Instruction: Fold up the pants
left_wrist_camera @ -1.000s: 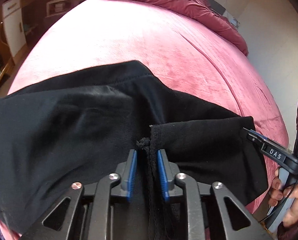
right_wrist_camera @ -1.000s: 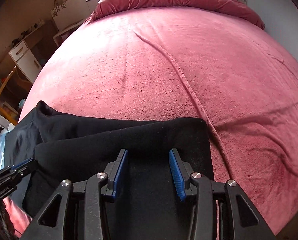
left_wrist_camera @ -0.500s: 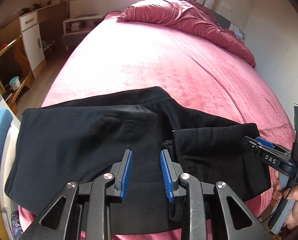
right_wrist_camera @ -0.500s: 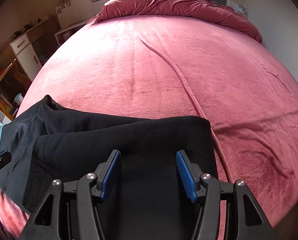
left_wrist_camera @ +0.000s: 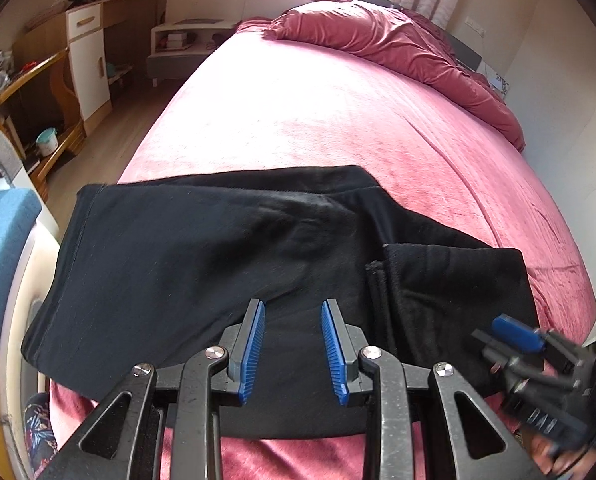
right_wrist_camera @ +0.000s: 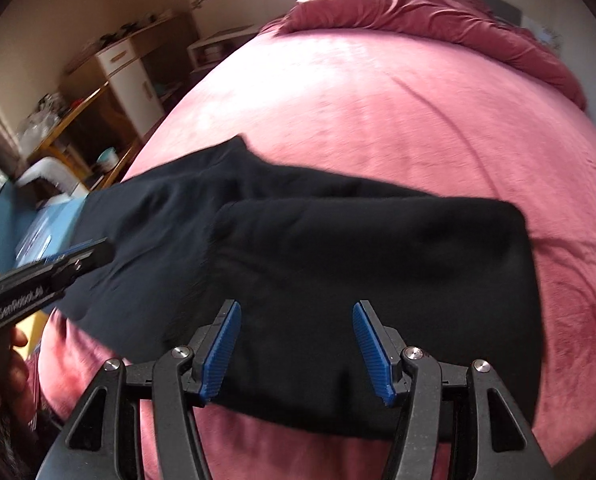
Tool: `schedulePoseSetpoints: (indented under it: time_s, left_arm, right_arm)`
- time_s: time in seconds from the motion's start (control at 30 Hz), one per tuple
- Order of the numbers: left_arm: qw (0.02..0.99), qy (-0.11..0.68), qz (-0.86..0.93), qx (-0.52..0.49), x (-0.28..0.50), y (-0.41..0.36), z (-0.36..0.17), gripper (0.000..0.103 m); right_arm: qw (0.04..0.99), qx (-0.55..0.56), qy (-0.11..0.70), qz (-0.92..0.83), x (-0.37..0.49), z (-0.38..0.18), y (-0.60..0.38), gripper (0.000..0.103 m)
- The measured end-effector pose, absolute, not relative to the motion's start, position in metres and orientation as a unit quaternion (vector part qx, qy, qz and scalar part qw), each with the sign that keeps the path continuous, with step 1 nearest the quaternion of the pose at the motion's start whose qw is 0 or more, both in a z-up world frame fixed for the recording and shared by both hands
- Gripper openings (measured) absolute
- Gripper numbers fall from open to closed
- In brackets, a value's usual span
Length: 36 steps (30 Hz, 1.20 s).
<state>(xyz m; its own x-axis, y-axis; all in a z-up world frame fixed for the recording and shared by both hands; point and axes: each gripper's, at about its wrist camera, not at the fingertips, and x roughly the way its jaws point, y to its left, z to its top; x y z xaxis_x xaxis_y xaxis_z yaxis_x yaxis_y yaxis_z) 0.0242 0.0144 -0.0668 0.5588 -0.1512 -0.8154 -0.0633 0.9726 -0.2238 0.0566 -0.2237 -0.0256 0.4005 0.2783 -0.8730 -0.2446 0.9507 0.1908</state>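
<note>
Your left gripper (left_wrist_camera: 294, 346) hovers parted and empty over the black soft-knit pants (left_wrist_camera: 202, 264), lying half-folded at six o'clock on the pink plush bedspread (left_wrist_camera: 298, 120). Your right gripper (right_wrist_camera: 296, 348) gapes wider, empty. The overhanging near edge could slide off.

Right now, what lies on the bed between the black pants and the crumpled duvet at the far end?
Only bare pink bed cover lies between the black pants and the crumpled duvet; both wrist views show it.
</note>
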Motion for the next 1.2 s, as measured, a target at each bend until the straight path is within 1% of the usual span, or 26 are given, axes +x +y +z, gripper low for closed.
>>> schedulePoseSetpoints:
  time_s: [0.03, 0.07, 0.1, 0.17, 0.2, 0.27, 0.33, 0.5, 0.73, 0.9, 1.0, 1.17, 1.2]
  left_arm:
    - [0.874, 0.470, -0.023, -0.117, 0.023, 0.017, -0.068, 0.030]
    - [0.873, 0.472, -0.021, -0.120, 0.022, 0.020, -0.069, 0.030]
    - [0.872, 0.474, -0.020, -0.123, 0.022, 0.022, -0.070, 0.030]
    - [0.869, 0.477, -0.016, -0.129, 0.020, 0.028, -0.071, 0.030]
    - [0.869, 0.476, -0.013, -0.131, 0.019, 0.031, -0.071, 0.030]
    - [0.869, 0.475, -0.008, -0.137, 0.017, 0.038, -0.071, 0.030]
    - [0.868, 0.476, -0.002, -0.145, 0.015, 0.045, -0.071, 0.031]
    - [0.867, 0.470, 0.014, -0.163, 0.012, 0.064, -0.070, 0.031]
    - [0.876, 0.458, 0.047, -0.141, 0.007, 0.080, -0.063, 0.032]
    - [0.882, 0.449, 0.061, -0.128, 0.000, 0.091, -0.055, 0.032]
    - [0.883, 0.446, 0.068, -0.128, -0.005, 0.100, -0.052, 0.033]
    - [0.881, 0.447, 0.076, -0.136, -0.010, 0.114, -0.053, 0.033]
    - [0.880, 0.447, 0.075, -0.140, -0.011, 0.117, -0.053, 0.033]
  right_arm:
    - [0.833, 0.013, 0.529, 0.165, 0.057, -0.030, -0.219, 0.053]
    - [0.829, 0.008, 0.533, 0.170, 0.058, -0.034, -0.213, 0.046]
    - [0.824, 0.000, 0.540, 0.172, 0.059, -0.039, -0.207, 0.042]
    - [0.816, -0.005, 0.550, 0.179, 0.063, -0.050, -0.198, 0.029]
    - [0.816, -0.011, 0.549, 0.182, 0.065, -0.054, -0.193, 0.027]
    - [0.817, -0.027, 0.546, 0.184, 0.076, -0.058, -0.188, 0.018]
    - [0.821, -0.034, 0.541, 0.178, 0.083, -0.062, -0.183, 0.015]
    - [0.825, -0.038, 0.537, 0.172, 0.082, -0.063, -0.176, 0.015]
    - [0.828, -0.023, 0.534, 0.171, 0.073, -0.059, -0.177, 0.016]
    - [0.832, -0.018, 0.530, 0.164, 0.064, -0.052, -0.185, 0.019]
    - [0.837, -0.014, 0.524, 0.157, 0.058, -0.045, -0.187, 0.024]
    - [0.844, 0.000, 0.515, 0.152, 0.046, -0.034, -0.193, 0.036]
    - [0.845, 0.004, 0.512, 0.152, 0.044, -0.032, -0.195, 0.037]
